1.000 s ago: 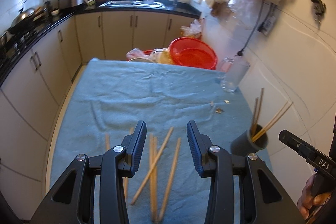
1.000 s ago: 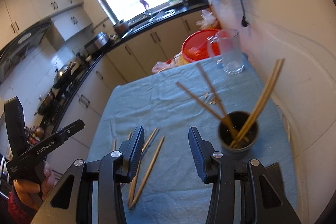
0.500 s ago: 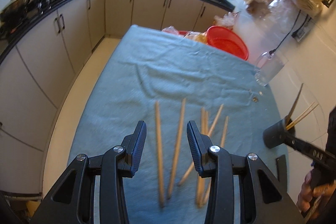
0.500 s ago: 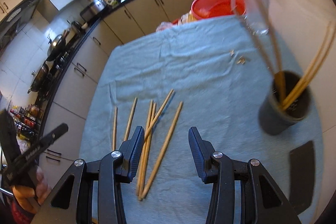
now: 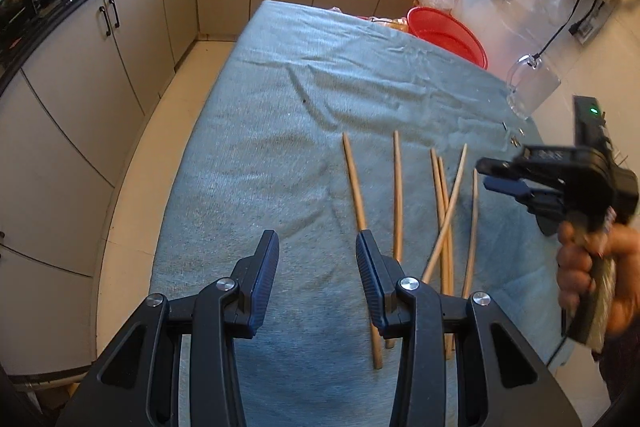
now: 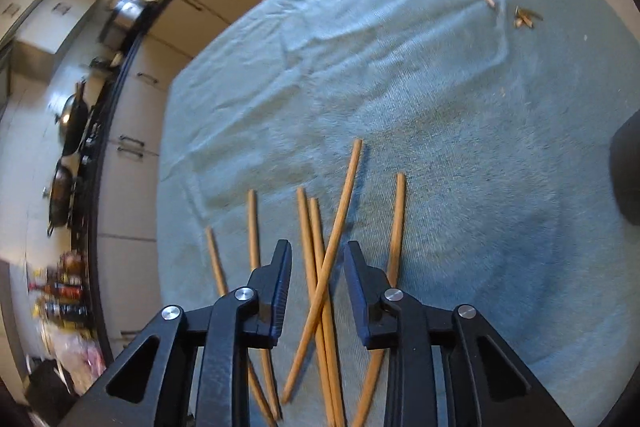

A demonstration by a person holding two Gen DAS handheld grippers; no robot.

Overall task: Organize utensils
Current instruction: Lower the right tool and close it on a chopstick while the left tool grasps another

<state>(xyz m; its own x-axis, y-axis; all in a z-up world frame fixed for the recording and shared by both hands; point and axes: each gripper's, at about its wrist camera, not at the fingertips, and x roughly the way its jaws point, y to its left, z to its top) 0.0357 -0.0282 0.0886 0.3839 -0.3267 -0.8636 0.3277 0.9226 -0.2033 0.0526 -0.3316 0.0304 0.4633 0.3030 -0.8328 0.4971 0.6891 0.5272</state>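
Note:
Several wooden chopsticks [image 5: 440, 211] lie loose on the blue-green cloth [image 5: 288, 155]. My left gripper [image 5: 318, 247] hangs open above bare cloth, with the leftmost chopstick [image 5: 354, 187] running under its right finger. My right gripper [image 6: 317, 247], held in a hand, hovers over the pile; its jaws are closing. A crossed chopstick [image 6: 340, 219] and two parallel ones [image 6: 306, 223] show between its fingers, and the pads do not press on them. From the left wrist view the right gripper [image 5: 486, 177] is at the right, above the chopsticks. The dark cup [image 6: 628, 171] sits at the right edge.
A glass mug [image 5: 532, 95] and a red basin [image 5: 448, 35] stand at the table's far right end. Small scraps [image 6: 524, 17] lie on the cloth near the mug. Kitchen cabinets [image 5: 120, 39] and floor run along the table's left side.
Both grippers have sunk toward the table. The right one has come over the chopstick pile with its jaws narrower, and the cup has slid to that view's right edge. The chopsticks now lie right of my left jaws.

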